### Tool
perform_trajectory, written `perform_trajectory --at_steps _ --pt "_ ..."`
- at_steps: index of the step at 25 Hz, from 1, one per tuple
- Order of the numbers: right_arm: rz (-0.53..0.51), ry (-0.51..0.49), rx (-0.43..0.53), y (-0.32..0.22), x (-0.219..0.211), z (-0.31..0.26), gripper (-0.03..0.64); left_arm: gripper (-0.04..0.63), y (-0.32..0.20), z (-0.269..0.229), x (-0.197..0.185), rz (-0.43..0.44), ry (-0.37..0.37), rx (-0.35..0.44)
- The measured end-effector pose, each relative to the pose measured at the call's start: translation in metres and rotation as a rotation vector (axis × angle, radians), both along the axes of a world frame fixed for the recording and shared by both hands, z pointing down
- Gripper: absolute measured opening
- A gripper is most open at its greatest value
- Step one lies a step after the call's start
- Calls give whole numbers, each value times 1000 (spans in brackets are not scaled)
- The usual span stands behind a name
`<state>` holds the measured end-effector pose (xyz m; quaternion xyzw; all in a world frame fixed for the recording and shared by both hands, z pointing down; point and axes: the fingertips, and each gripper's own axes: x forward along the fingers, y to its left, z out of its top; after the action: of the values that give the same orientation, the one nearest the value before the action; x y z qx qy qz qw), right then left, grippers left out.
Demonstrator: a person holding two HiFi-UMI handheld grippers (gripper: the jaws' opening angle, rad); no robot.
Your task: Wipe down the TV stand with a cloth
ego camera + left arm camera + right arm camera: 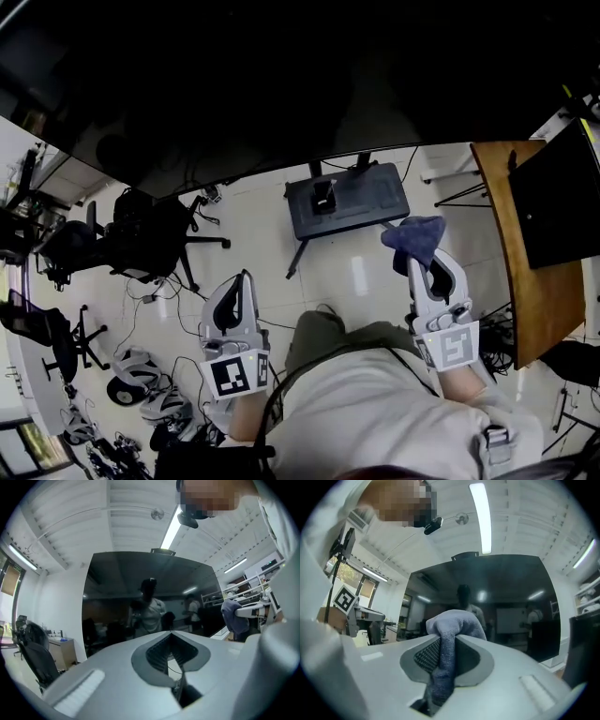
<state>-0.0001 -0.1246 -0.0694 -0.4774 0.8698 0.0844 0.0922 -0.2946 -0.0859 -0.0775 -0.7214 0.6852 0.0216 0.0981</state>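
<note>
Two grippers up, both held out ahead of the torso and pointing to 12 o'clock, marker cubes nearest the body.

Left gripper (240, 284) (171, 641): at 11 o'clock from the torso, lower in head view than the right one. Jaws together, nothing between them; only a thin slit shows behind the pads.

Right gripper (431, 272) (447, 644): at 1 o'clock, reached further forward. Jaws clamped on the blue cloth (415, 236) (454, 624). The cloth runs down between the pads and bunches into a wad over the tips.

Both gripper views tilt up: they frame the dark TV (234, 84) (140, 588) (511, 592) and the ceiling lights above it. The left gripper view also catches the cloth at 3 o'clock (234, 616), hanging off the right gripper.

TV stand (361, 202): dark base plate on the floor at 12 o'clock, under the screen's lower edge. In head view the cloth sits just off the base's 4 o'clock corner; can't tell its height above the base.

Around: office chair (141, 234) at 10 o'clock, wooden desk (516, 281) at 3 o'clock with a dark monitor (558, 197) over it.
</note>
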Motion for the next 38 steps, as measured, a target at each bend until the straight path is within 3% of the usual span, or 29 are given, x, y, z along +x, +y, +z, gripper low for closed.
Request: perform_trajectory --at_steps 5,9,13,17,19,21,23,27,32,38 --pt "-29 -3 36 52 34 -96 61 11 57 -89 33 -17 -2 45" --pt "-62 -13 68 106 65 -139 61 11 111 -123 73 -1 -7 64" --pt "-89 -38 79 152 99 -150 61 11 157 -138 115 6 -17 88" --pt "-123 125 -43 193 128 -114 61 11 196 -139 150 7 -10 96" --pt "-130 45 -3 211 136 -132 61 11 214 -143 163 11 -11 97" --pt "-131 69 -48 232 144 -127 61 11 234 -150 175 21 -19 110" --pt "-125 124 -113 252 151 -116 60 11 253 -155 180 25 -21 120" --pt "-82 121 -119 285 153 -123 60 11 282 -153 172 24 -2 118" --pt "-52 -35 78 315 136 -168 60 11 311 -158 157 37 -21 115" --pt "-25 -21 78 293 133 -184 60 11 287 -165 162 73 -35 109"
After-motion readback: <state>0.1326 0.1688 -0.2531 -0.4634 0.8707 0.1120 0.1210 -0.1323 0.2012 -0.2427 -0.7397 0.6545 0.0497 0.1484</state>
